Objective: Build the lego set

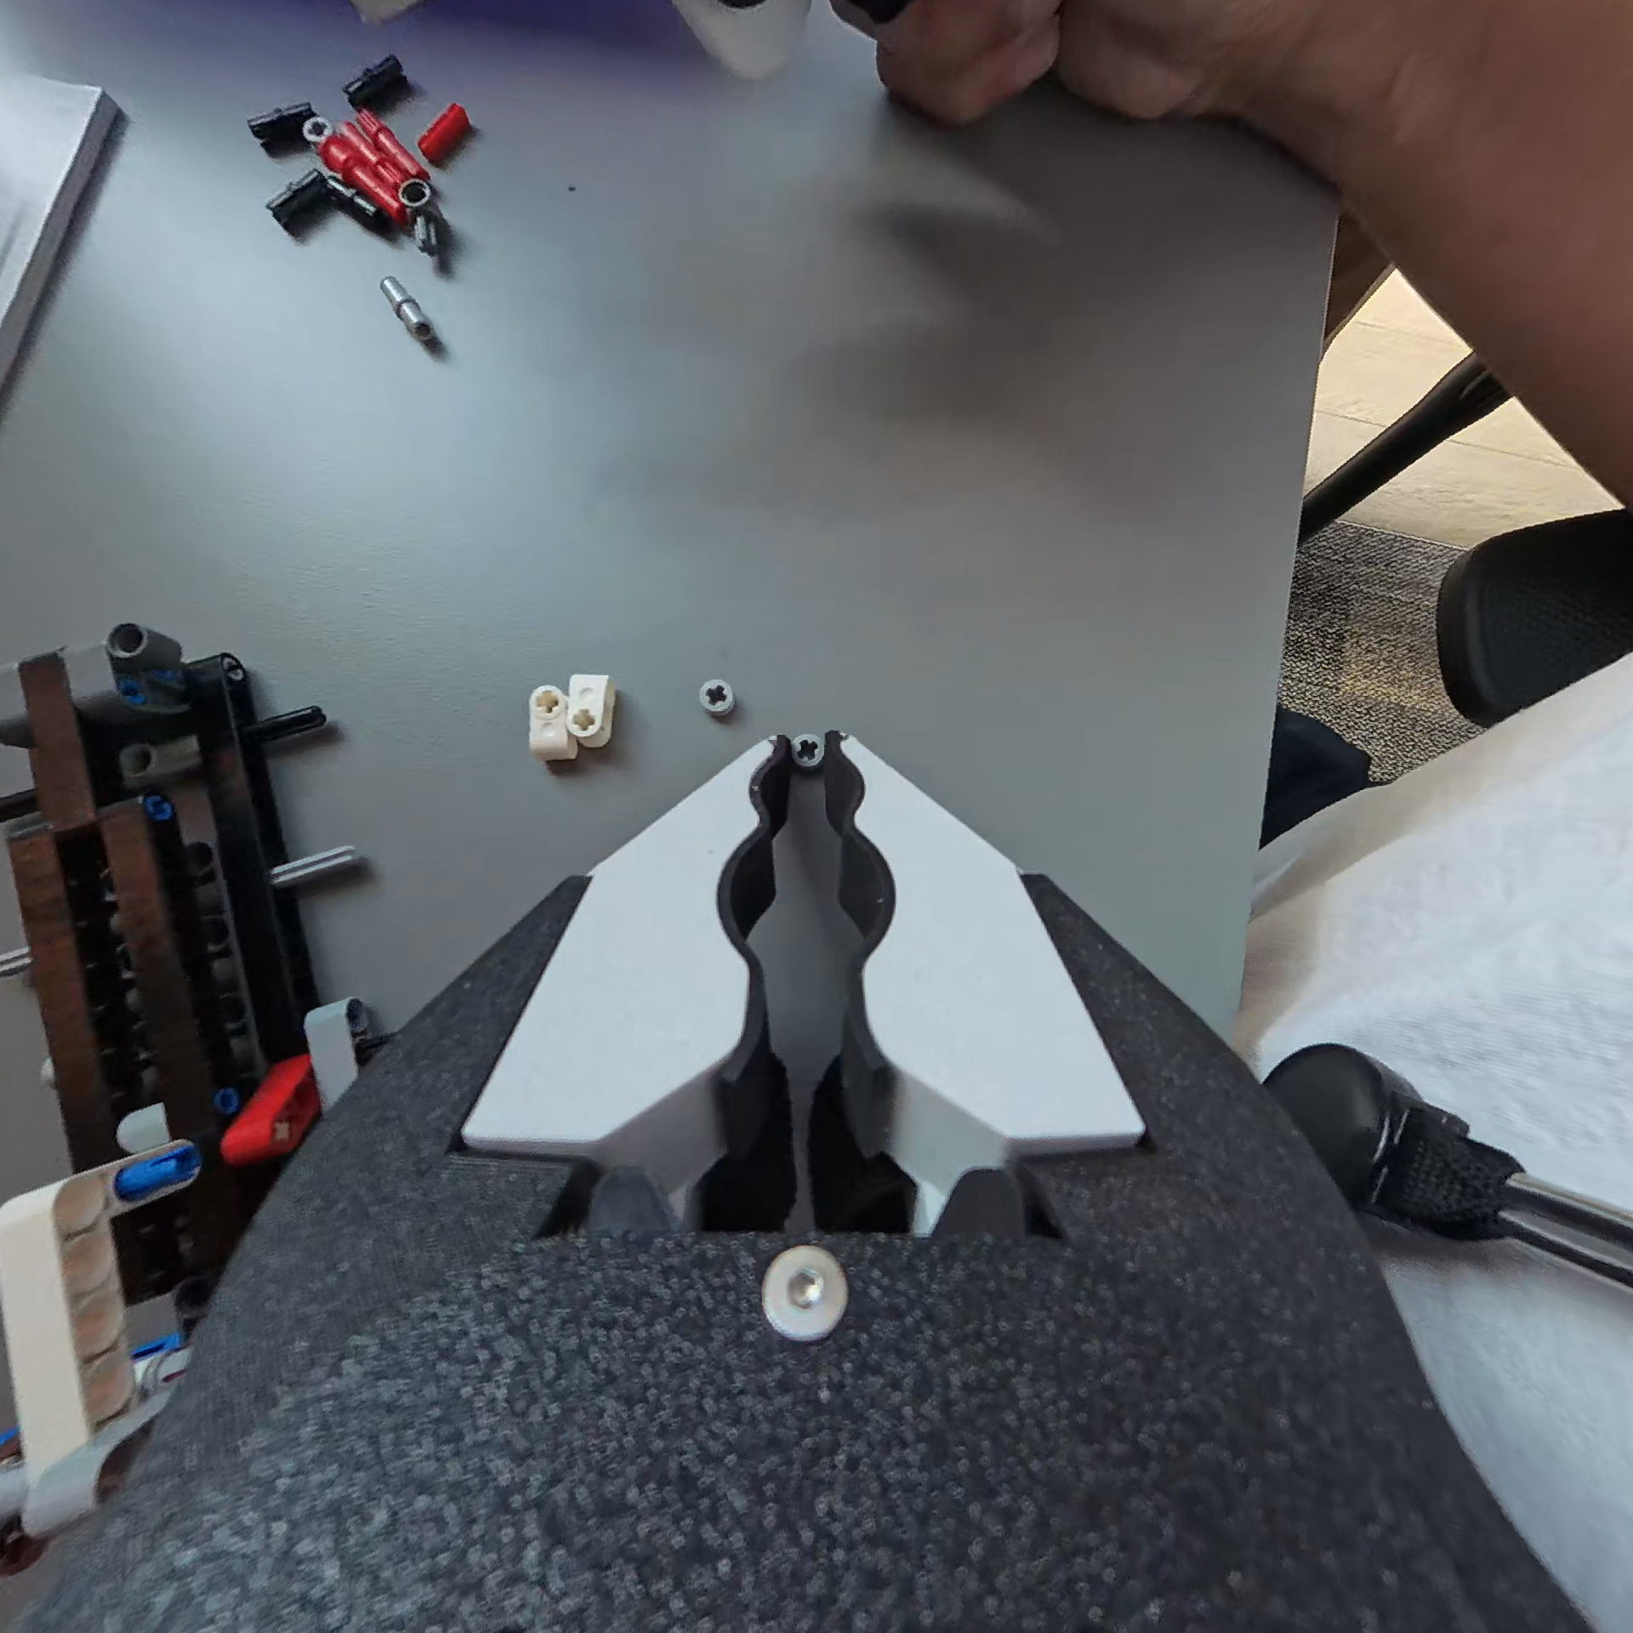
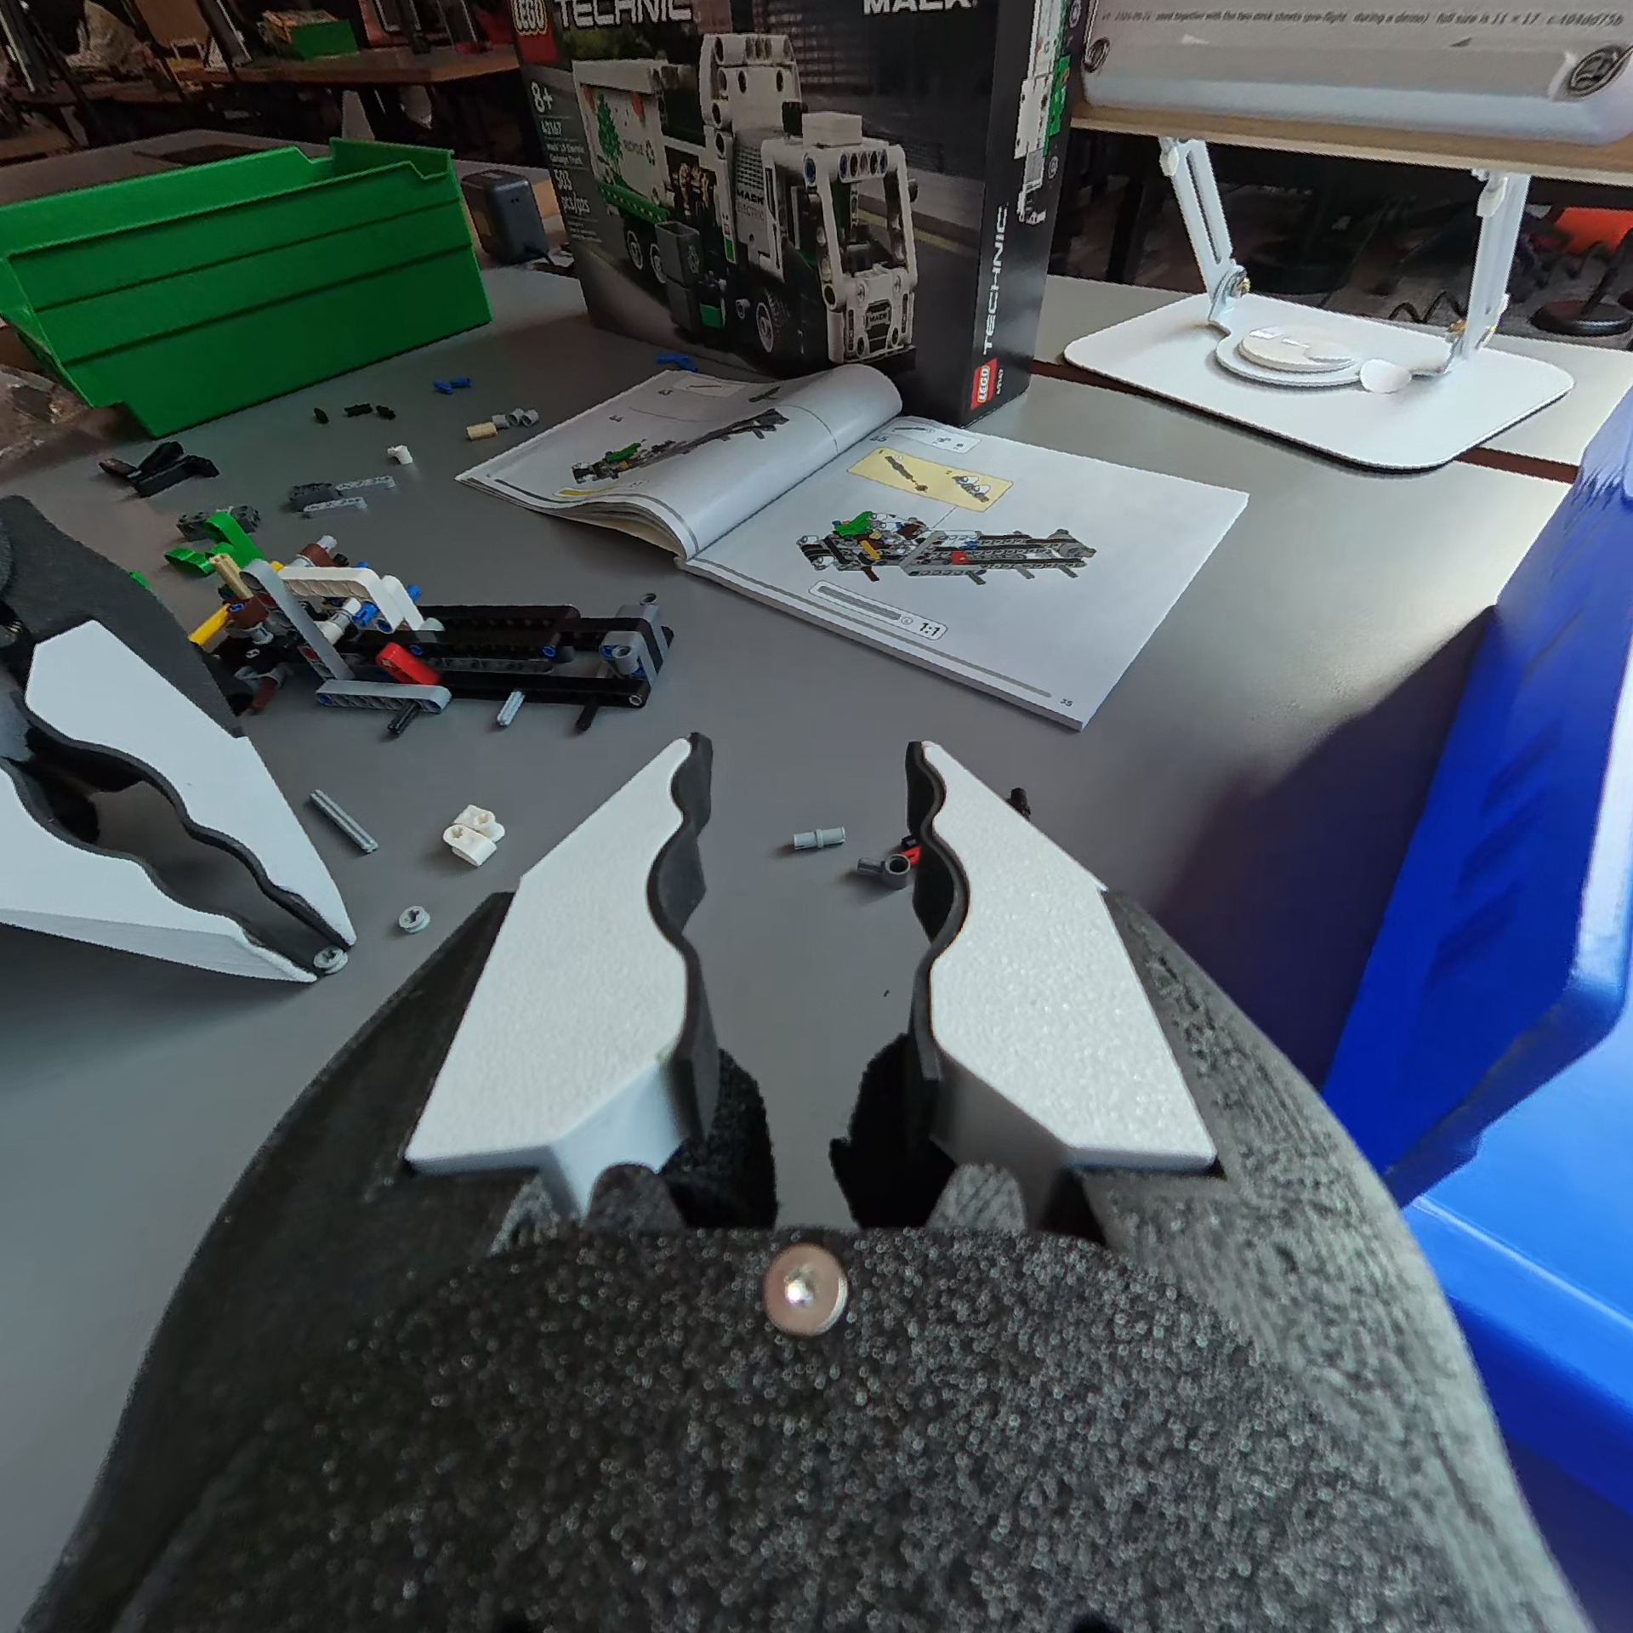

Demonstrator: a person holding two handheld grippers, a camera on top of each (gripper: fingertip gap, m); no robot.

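Left claw [image 1: 808,740] is angled down to the grey tabletop [image 1: 884,442], tips pinched on a small grey bush [image 1: 808,749]. Second grey bush [image 1: 717,697] and two white connectors [image 1: 570,716] are seen just beyond. Right claw [image 2: 806,760] is held low, jaws wide, nothing gripped. Partly built chassis [image 2: 459,641] is placed farther left, open instruction booklet [image 2: 884,530] and set box [image 2: 795,177] behind.
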